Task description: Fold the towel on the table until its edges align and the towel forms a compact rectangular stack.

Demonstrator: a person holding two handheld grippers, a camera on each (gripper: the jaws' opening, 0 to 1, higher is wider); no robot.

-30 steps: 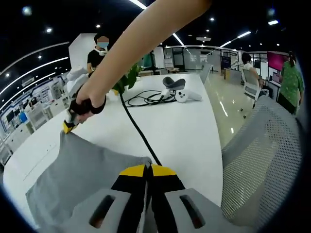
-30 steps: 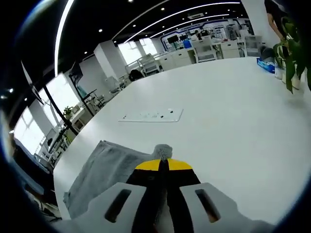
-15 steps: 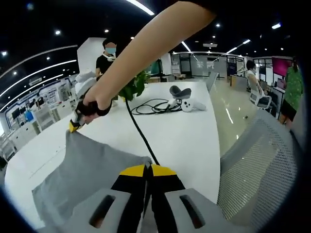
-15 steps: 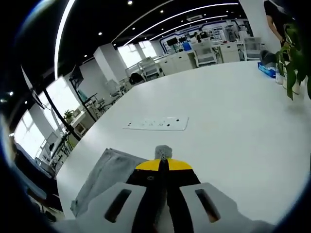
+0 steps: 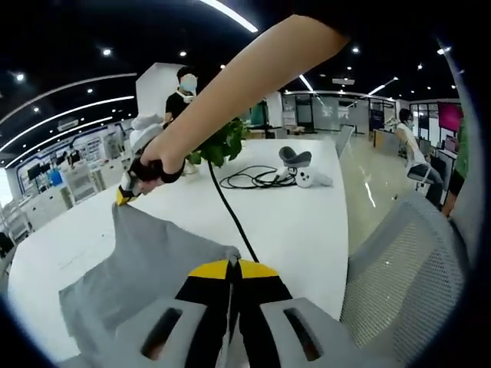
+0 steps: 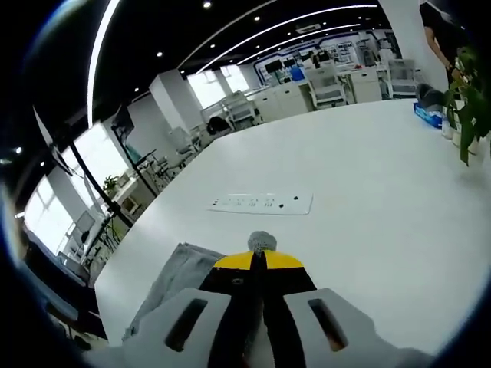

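Observation:
A grey towel (image 5: 146,261) is held up off the white table (image 5: 299,222) by two corners. In the left gripper view my left gripper (image 5: 232,265) is shut on the near corner, with yellow tips pressed together. Farther left, the right gripper (image 5: 125,195), held by a person's hand, pinches the far corner. In the right gripper view my right gripper (image 6: 258,261) is shut on a bunched bit of towel (image 6: 261,242), and the rest of the towel (image 6: 173,284) hangs down at lower left.
A black cable (image 5: 230,218) runs across the table to a coil near a white controller (image 5: 307,178) and grey headset (image 5: 294,156). A potted plant (image 5: 222,146) stands behind the hand. A mesh chair (image 5: 399,276) is at right. A white power strip (image 6: 262,203) lies ahead on the table (image 6: 368,192). People stand in the background.
Both grippers have risen with the towel, lifting it higher off the table. The power strip sits farther ahead in the right gripper view, and less towel shows below.

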